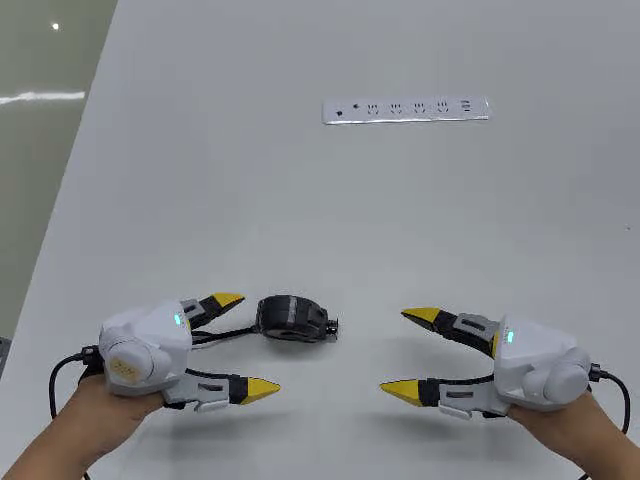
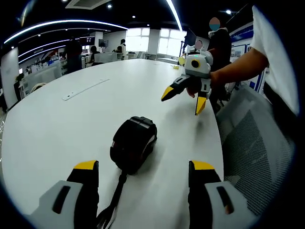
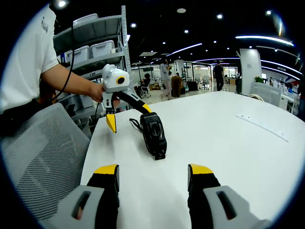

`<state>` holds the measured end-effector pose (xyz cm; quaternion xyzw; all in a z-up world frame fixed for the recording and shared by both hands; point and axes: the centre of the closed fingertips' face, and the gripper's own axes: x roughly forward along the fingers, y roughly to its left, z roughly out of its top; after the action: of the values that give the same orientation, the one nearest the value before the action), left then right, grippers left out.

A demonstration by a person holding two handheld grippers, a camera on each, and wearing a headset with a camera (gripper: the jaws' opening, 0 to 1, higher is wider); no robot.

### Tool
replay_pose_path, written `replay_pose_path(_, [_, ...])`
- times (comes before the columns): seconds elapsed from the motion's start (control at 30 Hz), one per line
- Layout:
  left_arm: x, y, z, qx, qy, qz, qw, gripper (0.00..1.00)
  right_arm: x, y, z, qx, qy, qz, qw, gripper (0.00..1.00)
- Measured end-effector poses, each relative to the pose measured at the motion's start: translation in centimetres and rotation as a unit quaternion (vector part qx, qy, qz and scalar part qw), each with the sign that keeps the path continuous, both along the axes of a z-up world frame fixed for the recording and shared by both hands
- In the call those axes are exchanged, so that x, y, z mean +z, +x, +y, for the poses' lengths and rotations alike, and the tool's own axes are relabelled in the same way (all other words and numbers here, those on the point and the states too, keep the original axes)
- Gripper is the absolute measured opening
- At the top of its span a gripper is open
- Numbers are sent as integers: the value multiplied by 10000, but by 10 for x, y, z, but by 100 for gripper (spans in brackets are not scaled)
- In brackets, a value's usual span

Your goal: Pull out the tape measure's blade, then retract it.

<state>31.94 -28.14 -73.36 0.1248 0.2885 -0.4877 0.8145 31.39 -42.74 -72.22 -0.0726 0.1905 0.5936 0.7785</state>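
A black tape measure (image 1: 292, 318) lies on the white table (image 1: 350, 200), its blade tip facing right and its wrist strap trailing left. My left gripper (image 1: 238, 345) stands open just left of it, the case near its far finger but not between the jaws. In the left gripper view the tape measure (image 2: 134, 143) lies just ahead of the open gripper (image 2: 145, 169). My right gripper (image 1: 412, 352) is open to the right of the case, apart from it. The right gripper view shows the tape measure (image 3: 155, 134) ahead of the open gripper (image 3: 153, 171), blade tip toward it.
A white power strip (image 1: 406, 109) lies flat at the far middle of the table. The table's left edge (image 1: 70, 190) runs diagonally with floor beyond. A mesh chair (image 3: 38, 157) stands by the table's near side.
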Motion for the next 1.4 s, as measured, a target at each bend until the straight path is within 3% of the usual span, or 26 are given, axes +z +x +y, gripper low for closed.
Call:
replay_pose_path(0.4, [-6,11,-3,-182,129,55,9997,71,-4,6,7,92,19,42,9999,57])
replay_pose_path(1.4, [-22,29,-17,-496,195,218,9983,64,-15,18,26,259,98,175,9995,52])
